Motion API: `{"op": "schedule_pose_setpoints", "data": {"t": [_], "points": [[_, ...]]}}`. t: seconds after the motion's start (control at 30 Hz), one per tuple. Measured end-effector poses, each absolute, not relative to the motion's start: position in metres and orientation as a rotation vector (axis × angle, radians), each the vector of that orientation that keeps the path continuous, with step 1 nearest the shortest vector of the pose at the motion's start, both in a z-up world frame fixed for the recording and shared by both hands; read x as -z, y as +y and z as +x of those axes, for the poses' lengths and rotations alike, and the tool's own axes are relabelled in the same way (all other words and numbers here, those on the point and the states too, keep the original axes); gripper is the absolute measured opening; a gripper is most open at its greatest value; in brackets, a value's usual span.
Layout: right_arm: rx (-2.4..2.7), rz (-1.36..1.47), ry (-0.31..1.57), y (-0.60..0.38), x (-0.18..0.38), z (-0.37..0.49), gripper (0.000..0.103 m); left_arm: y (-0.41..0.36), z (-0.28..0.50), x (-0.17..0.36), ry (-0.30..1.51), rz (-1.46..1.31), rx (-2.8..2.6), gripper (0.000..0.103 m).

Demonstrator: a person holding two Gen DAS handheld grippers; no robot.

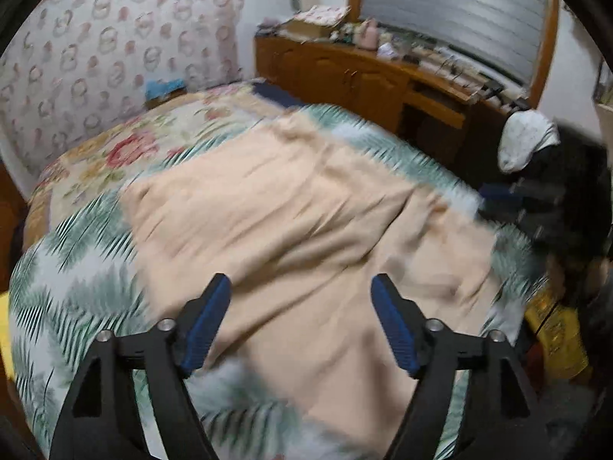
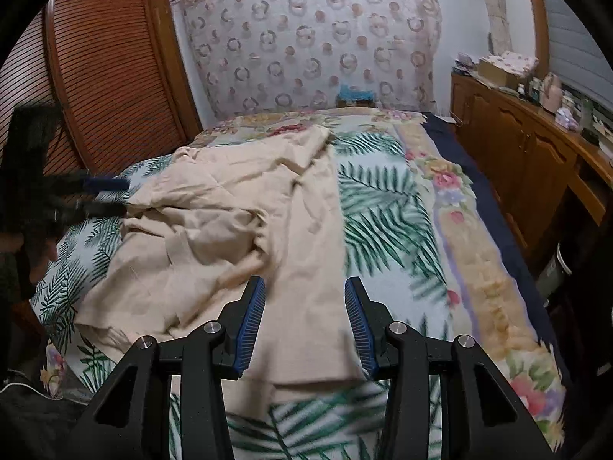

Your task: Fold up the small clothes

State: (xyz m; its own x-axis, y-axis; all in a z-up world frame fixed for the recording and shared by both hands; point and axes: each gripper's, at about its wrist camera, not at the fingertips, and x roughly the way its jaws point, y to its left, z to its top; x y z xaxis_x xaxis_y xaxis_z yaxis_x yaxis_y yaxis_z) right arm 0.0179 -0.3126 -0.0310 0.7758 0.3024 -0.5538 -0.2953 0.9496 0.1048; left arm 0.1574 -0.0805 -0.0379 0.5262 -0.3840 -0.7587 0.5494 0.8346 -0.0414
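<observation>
A beige cloth (image 2: pixel 245 226) lies rumpled on the bed (image 2: pixel 387 207), spread over the palm-leaf blanket (image 2: pixel 375 199). Its far part is bunched in folds toward the headboard (image 2: pixel 306 46); its near edge lies flat at the foot of the bed.

The left tongs (image 1: pixel 300 287) hang over the cloth with their blue pads (image 1: pixel 208 322) wide apart and nothing between them; this view is blurred. In the right wrist view the left tongs (image 2: pixel 111 195) show at the cloth's left edge, too smeared to tell whether they touch it.

The right tongs (image 2: pixel 304 291) stand partly apart above the near strip of the cloth, pads (image 2: pixel 251 322) on either side of it; they do not look pressed on the fabric. In the left wrist view the right tongs (image 1: pixel 498 191) show dark and blurred at the cloth's right edge.

A wooden dresser (image 2: pixel 528 153) with clutter runs along the bed's right side, and a slatted wardrobe door (image 2: pixel 107 76) stands on the left.
</observation>
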Motion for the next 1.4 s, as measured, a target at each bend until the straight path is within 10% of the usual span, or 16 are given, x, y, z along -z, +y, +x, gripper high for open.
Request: {"op": "schedule_pose_setpoints", "data": {"t": [0.5,1.27,1.4], "points": [[-0.587,-0.222,0.58,-0.159,0.004,0.079,0.046,0.068,0.164,0.089,0.936,0.113,0.273,0.078],[-0.663,-0.503,0.692,-0.018,0.044,0.161,0.051,0.077,0.171,0.103,0.918,0.112,0.236,0.097],[-0.659,-0.489,0.685,-0.023,0.035,0.165,0.005,0.077,0.171,0.103,0.917,0.112,0.234,0.097]]}}
